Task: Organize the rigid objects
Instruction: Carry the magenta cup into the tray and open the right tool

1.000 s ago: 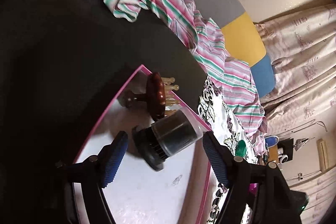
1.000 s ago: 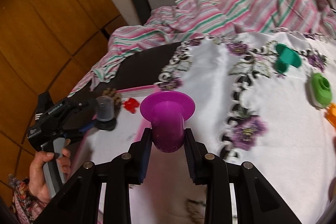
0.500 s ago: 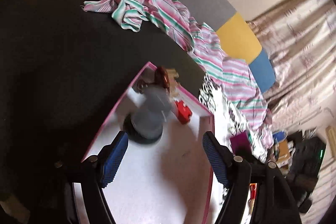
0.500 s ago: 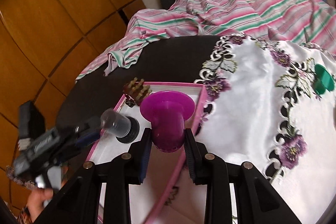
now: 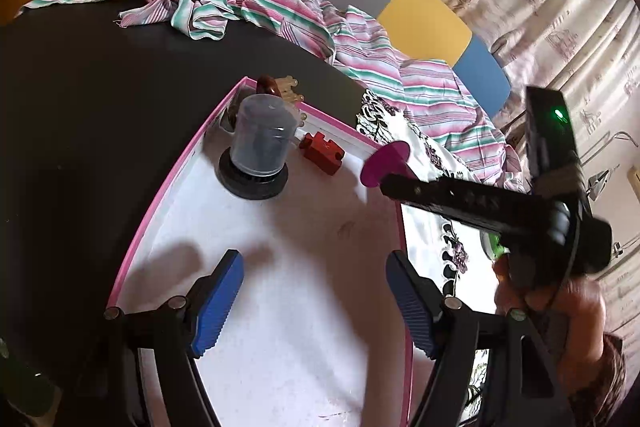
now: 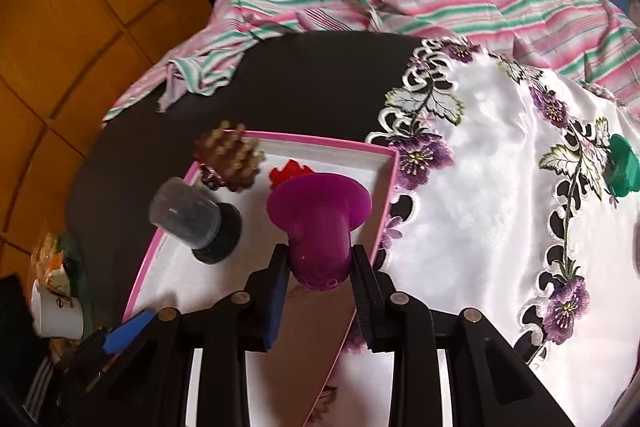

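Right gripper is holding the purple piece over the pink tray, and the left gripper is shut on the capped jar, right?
Not quite. The right gripper does hold the purple piece over the pink tray, but the left gripper is open and empty; the capped jar stands in the tray beyond it, as the left wrist view shows.

Capped jar (image 5: 260, 143) now upright, apparently released.

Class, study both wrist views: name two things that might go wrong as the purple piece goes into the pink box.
1. The right tongs grip the purple piece only by its narrow stem; it might tip once released.
2. The capped jar, red block and bristle brush crowd the box's far corner; a low pass may knock them.
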Tool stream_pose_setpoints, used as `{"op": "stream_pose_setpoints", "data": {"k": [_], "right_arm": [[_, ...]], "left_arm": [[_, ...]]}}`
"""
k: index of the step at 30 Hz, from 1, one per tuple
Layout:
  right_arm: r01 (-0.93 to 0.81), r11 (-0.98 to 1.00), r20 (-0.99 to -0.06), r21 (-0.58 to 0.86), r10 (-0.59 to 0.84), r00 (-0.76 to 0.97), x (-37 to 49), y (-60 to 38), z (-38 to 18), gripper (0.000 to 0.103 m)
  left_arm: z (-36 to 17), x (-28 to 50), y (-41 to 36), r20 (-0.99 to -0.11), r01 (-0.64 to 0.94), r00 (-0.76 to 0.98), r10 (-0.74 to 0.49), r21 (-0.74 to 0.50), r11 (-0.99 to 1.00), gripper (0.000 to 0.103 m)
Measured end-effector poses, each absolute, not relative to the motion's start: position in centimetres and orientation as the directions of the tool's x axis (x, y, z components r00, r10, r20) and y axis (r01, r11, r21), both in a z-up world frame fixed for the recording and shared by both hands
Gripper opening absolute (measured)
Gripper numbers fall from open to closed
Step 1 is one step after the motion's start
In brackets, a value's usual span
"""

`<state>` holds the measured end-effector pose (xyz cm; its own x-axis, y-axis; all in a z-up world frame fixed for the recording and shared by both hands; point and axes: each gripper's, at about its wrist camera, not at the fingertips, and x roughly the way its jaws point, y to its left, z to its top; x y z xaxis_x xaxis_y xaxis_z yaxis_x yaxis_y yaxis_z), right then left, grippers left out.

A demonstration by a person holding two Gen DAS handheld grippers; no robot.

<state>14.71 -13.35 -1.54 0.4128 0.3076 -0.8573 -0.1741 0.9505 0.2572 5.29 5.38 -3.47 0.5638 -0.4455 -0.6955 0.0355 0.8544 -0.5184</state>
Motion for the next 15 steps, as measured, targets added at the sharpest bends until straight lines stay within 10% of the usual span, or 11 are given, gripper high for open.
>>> {"op": "stream_pose_setpoints", "data": {"k": [15], "right_arm": [[-0.124, 0.966, -0.803, 0.227, 0.258, 0.537, 14.0, -14.4, 1.0, 0.044]], "left_arm": [[-3.7, 4.3, 5.2, -0.702, 0.031, 0.541, -0.463, -0.534, 0.845, 0.074]]}}
